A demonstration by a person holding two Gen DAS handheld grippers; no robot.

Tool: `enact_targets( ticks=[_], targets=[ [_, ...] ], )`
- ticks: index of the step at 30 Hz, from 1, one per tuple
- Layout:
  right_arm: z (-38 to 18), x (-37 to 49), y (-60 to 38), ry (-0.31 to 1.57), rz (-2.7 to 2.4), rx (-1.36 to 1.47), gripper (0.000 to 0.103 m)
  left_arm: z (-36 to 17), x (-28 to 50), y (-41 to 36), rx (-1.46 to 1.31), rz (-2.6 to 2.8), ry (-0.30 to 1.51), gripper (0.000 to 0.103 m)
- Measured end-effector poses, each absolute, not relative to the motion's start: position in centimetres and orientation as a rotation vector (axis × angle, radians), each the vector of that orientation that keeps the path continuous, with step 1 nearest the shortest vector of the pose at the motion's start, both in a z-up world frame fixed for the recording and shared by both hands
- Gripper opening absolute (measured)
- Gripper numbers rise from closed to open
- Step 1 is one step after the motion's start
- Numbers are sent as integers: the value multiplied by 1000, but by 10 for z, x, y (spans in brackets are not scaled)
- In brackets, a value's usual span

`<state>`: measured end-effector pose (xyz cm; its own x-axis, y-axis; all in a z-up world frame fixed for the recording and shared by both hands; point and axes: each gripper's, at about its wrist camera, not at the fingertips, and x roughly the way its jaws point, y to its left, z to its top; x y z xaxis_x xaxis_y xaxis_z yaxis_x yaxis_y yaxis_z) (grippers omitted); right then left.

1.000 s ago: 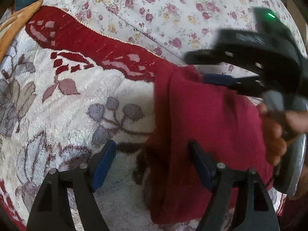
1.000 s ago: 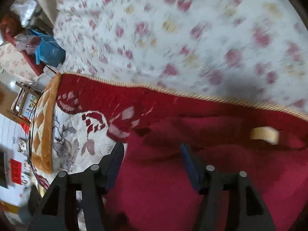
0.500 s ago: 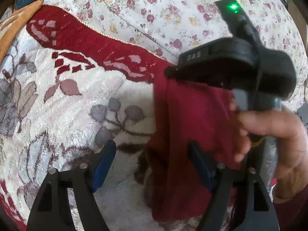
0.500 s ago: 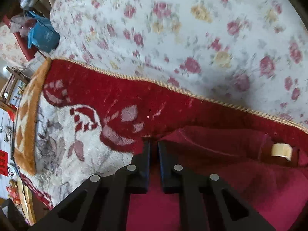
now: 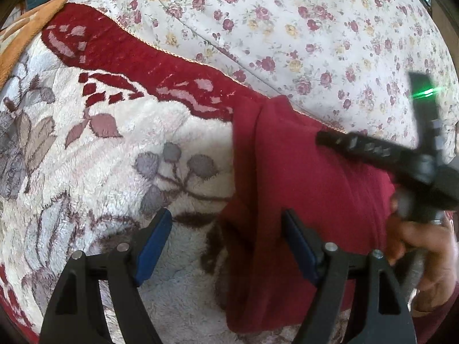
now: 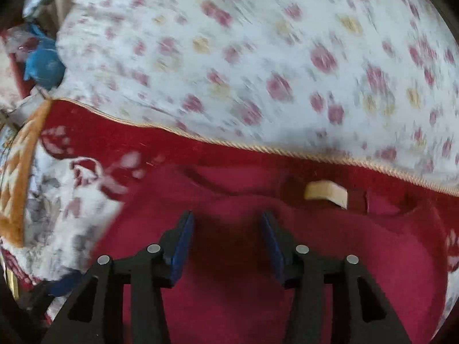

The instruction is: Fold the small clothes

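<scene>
A small dark red garment (image 5: pixel 301 189) lies partly folded on a fleecy white-and-red patterned blanket (image 5: pixel 120 154). My left gripper (image 5: pixel 226 238) is open, low over the garment's left edge, which runs between its fingers. My right gripper (image 6: pixel 226 240) is open just above the garment (image 6: pixel 229 292), holding nothing. A cream neck label (image 6: pixel 325 193) shows on the garment beyond it. The right gripper's body, held in a hand, also shows in the left wrist view (image 5: pixel 373 152), blurred, over the garment's right side.
A floral white sheet (image 5: pixel 301 28) covers the bed behind the blanket. An orange blanket border (image 6: pixel 20 177) runs at the left. A blue bag (image 6: pixel 43 63) and clutter sit off the bed's far left corner.
My right gripper shut on the garment's top left part half a second ago, then opened and drew back to the right. My left gripper stayed open and still.
</scene>
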<state>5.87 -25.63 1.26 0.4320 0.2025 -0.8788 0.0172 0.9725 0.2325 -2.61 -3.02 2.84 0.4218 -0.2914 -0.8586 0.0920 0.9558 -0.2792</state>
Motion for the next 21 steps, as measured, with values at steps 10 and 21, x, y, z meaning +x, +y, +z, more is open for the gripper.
enact_targets(
  ticks=[10, 21],
  targets=[
    [20, 72, -238, 1064, 82, 140, 50, 25, -23, -31, -197, -234, 1114, 81],
    [6, 75, -191, 1099, 153, 84, 59, 26, -24, -30, -207, -230, 1115, 82]
  ],
)
